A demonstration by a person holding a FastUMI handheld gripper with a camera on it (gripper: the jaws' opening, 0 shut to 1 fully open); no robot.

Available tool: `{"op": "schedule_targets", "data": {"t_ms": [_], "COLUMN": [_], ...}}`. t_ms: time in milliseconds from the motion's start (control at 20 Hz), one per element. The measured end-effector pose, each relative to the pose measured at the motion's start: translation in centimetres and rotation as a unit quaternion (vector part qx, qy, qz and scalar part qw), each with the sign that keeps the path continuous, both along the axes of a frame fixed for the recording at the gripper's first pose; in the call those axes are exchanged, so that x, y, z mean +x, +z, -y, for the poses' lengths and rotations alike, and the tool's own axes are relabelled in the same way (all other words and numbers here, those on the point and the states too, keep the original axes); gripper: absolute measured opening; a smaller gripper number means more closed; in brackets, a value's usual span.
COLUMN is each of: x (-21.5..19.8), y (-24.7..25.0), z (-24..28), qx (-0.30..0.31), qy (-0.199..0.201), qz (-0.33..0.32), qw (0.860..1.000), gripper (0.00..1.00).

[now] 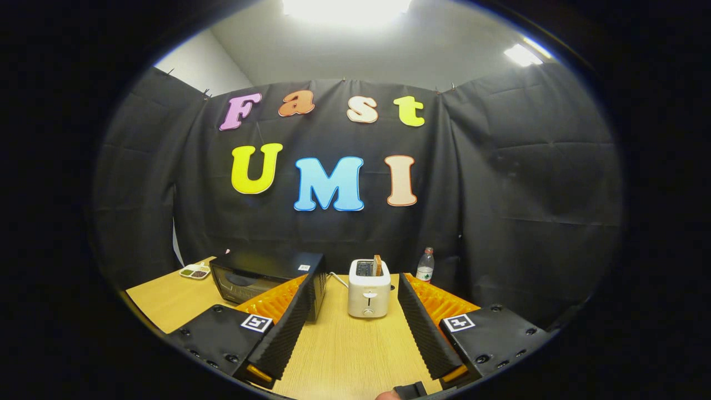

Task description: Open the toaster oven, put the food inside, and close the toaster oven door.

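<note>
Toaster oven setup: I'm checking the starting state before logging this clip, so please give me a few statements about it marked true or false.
1. The toaster oven has its door closed. True.
2. A slice of bread sticks up out of the white toaster. True.
3. The gripper is shut on the bread. False: its jaws stand wide open with nothing between them, and the toaster is beyond them.
4. The water bottle lies on its side. False: it stands upright, behind and to the right of the toaster.
5. A small dish sits on the table to the left of the toaster oven. True.
</note>
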State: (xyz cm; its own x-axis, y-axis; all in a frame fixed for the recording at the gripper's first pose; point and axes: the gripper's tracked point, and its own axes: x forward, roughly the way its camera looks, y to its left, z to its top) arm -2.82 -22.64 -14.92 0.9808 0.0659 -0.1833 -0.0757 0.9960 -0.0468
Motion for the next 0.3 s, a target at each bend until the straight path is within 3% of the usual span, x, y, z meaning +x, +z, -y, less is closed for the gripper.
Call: {"op": "schedule_targets", "data": {"t_ms": [300], "x": [-0.07], "y": [0.2], "z": [-0.65], "qx": [0.009], "qy": [0.0], "qz": [0.001], "qw": [1.0], "gripper": [0.96]}}
